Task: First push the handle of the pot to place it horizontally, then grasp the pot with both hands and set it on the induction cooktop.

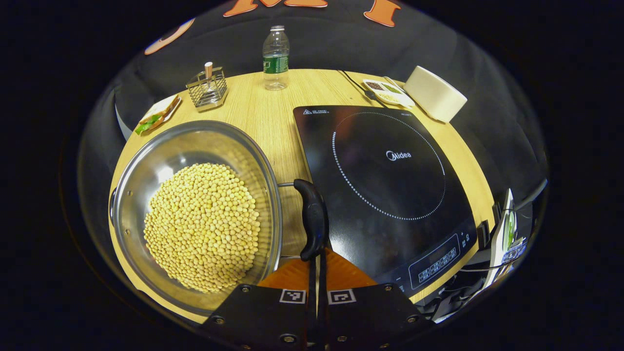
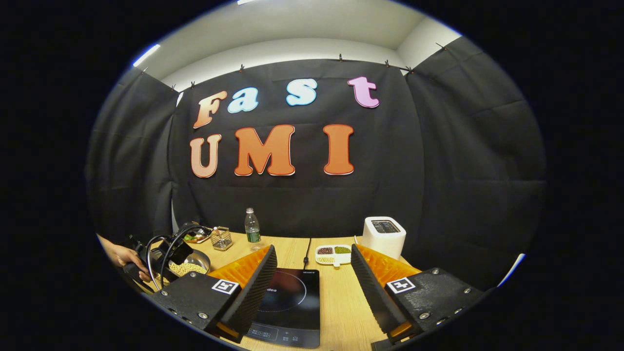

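The induction cooktop [image 1: 385, 195] lies bare, the pot [image 1: 195, 214] just beside, clutter apparently along the far edge.

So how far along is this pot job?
Early days. The pot, full of beans, sits on the table beside the cooktop, not on it. In hand: the left claw, closed, is at the black handle, apparently pushing it. The right claw hangs open. Lifting is left.

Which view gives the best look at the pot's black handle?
The left gripper view: the handle sits close and sharp, just beyond the shut left gripper, between the pot of beans and the induction cooktop. In the right gripper view the pot is small and partly covered; its handle can't be made out.
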Motion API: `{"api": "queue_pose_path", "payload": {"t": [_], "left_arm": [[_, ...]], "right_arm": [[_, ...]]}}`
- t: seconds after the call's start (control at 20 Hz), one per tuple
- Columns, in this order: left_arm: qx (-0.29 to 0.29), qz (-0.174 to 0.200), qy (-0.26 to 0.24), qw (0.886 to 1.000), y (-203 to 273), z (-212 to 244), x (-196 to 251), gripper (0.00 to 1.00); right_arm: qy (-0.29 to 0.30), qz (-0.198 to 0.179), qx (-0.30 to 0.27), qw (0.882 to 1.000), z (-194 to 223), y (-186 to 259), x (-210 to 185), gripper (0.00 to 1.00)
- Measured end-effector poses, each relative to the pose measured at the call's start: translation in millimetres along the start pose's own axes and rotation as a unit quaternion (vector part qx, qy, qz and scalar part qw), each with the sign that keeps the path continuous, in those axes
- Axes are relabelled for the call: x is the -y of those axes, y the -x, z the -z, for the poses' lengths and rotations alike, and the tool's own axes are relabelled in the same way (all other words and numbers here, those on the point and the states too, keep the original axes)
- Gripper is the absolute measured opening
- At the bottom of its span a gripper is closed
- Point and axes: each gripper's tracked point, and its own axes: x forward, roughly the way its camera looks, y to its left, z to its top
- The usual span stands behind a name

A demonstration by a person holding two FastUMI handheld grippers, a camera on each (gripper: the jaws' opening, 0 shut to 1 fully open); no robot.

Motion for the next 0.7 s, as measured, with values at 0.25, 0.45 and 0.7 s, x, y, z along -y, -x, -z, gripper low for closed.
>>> {"api": "queue_pose_path", "payload": {"t": [0.25,0.45,0.7], "left_arm": [[0.014,0.000,0.005,1.000,-7.8,-9.6,-0.6,0.01],[0.028,0.006,-0.001,1.000,-11.8,-18.5,-2.8,0.01],[0.048,0.021,-0.014,0.999,-0.8,-13.1,-5.0,0.01]], "right_arm": [[-0.014,-0.023,-0.037,0.999,25.1,-7.1,-21.4,0.95],[-0.030,-0.041,-0.069,0.996,42.4,-13.7,-40.3,0.95],[-0.037,-0.058,-0.101,0.993,58.2,-21.9,-62.9,0.95]]}}
